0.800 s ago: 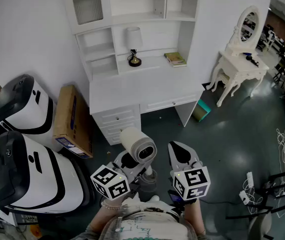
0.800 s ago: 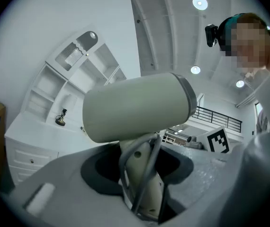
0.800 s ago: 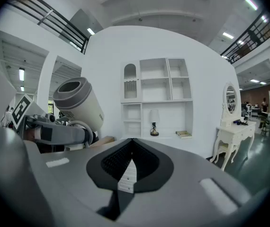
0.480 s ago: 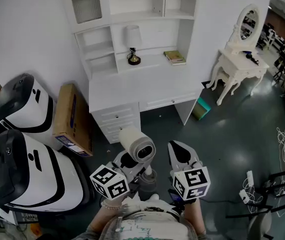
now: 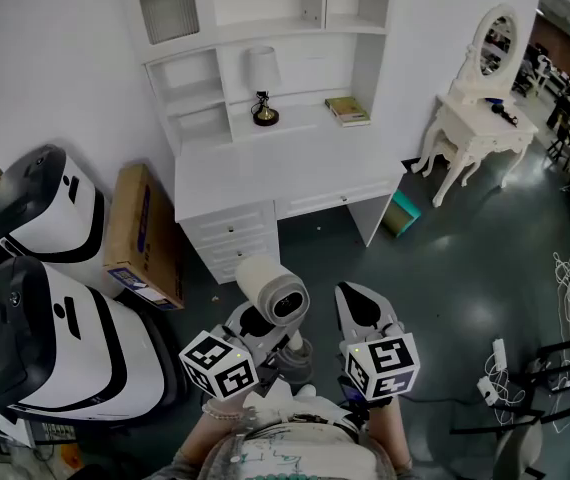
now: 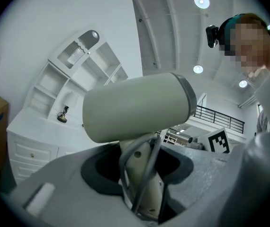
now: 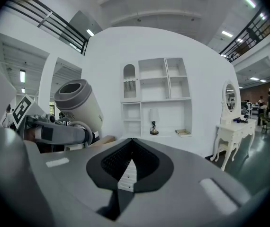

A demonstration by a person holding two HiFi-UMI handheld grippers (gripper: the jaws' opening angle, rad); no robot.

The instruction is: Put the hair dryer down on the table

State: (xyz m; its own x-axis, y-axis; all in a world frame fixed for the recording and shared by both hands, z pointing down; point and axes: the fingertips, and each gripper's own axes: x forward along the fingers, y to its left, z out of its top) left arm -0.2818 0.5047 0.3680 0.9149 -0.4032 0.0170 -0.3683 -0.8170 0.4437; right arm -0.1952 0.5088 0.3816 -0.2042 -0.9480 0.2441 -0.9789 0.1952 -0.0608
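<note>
The left tool point(image 5: 258, 326) grips the handle of the pale hair dryer point(image 5: 273, 290), holding it in the air with its barrel above the jaws, well short of the front edge of the white desk point(image 5: 265, 173). Just beside it, the right tool point(image 5: 361, 308) has its jaws pressed together on nothing. A lamp point(image 5: 263, 90) and a book point(image 5: 348, 111) sit along the desk's back edge.

left gripper point(image 5: 262, 326) clamped, right gripper point(image 5: 358, 300) closed

The cream hair dryer point(image 5: 273, 290) stands handle-down, cord looped along its handle, clamped in the left hand-held gripper point(image 5: 262, 326), well short of the white tabletop point(image 5: 275, 168).
</note>
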